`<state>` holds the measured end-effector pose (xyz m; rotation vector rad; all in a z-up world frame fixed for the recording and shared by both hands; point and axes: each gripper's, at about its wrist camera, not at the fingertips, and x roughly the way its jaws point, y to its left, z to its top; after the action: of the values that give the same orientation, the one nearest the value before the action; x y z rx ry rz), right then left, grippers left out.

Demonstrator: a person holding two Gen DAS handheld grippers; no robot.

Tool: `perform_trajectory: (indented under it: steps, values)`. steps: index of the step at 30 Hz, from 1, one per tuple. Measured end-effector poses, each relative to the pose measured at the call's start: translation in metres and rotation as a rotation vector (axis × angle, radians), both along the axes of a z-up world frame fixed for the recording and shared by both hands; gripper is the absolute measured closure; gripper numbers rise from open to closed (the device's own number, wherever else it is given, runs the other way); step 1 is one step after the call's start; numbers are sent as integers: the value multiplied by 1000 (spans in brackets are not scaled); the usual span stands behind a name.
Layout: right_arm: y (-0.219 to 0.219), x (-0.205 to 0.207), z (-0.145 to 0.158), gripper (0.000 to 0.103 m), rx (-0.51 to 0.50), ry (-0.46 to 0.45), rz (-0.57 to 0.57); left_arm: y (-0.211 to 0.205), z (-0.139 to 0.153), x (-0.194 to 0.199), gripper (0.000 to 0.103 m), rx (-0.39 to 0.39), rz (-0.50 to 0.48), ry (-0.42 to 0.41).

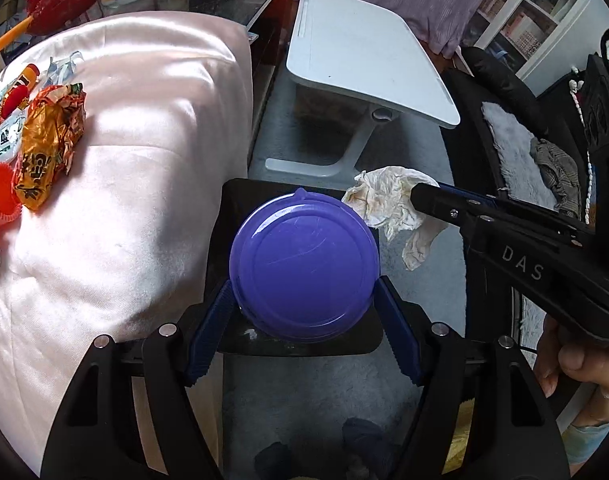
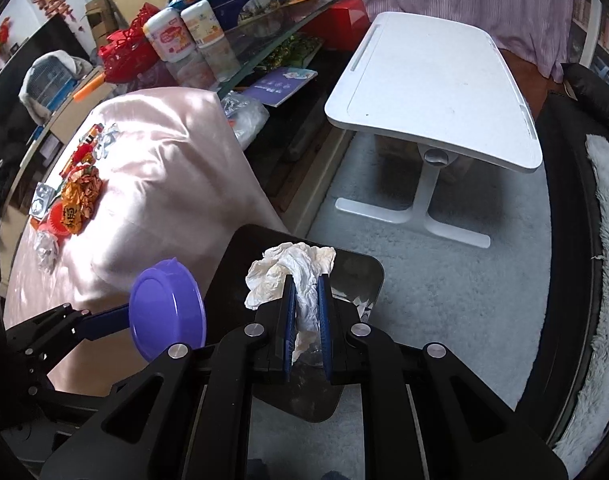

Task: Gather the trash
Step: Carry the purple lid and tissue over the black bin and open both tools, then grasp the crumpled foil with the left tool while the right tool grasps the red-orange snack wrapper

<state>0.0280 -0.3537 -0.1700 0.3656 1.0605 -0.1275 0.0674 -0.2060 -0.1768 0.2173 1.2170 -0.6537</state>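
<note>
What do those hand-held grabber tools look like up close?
Both are alike. The left gripper and right gripper have matte black plastic bodies with angular linkage arms joined by round silver pivot pins. Each ends in two flat fingers faced with ribbed blue pads. White letters "DAS" mark the right tool's side. By the person's hand, a pale blue sleeve cuff shows.

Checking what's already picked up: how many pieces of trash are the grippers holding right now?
2. The purple lid sits clamped in the left gripper; the crumpled tissue is pinched in the right gripper. Both hang over the black bin.
</note>
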Motion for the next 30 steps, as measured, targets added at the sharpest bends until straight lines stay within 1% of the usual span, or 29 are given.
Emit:
perform_trajectory:
  steps: [1, 5, 7, 8, 9, 11, 13, 17, 20, 26, 30]
  values:
    - [0, 1, -3, 88, 3, 6, 2, -2, -1, 0, 35, 11, -6, -9]
    - [2, 4, -6, 88, 8, 18, 8, -10, -7, 2, 34, 23, -22, 14]
    - [0, 5, -5, 88, 8, 13, 1, -10, -7, 2, 34, 34, -21, 12]
    - [-1, 6, -4, 83, 7, 11, -5, -10, -7, 2, 34, 36, -19, 12]
    - [-3, 6, -3, 73, 8, 10, -11, -9, -6, 2, 34, 36, -18, 11]
    - [-5, 5, -1, 64, 15, 2, -18, -7, -1, 2, 34, 36, -13, 3]
    - [-6, 5, 3, 64, 17, -8, -20, -5, 4, 1, 34, 27, -10, -1]
    - [-5, 2, 15, 64, 19, -40, -22, -5, 18, -5, 27, 14, -8, -31]
    - [-4, -1, 27, 59, 21, -69, -28, 3, 33, -10, 23, 7, 4, -61]
    - [12, -6, 53, 58, -23, -121, -9, 33, 60, -17, 22, -8, 58, -109]
    - [33, -7, 66, 57, -44, -144, 25, 65, 77, -19, 22, -10, 121, -141]
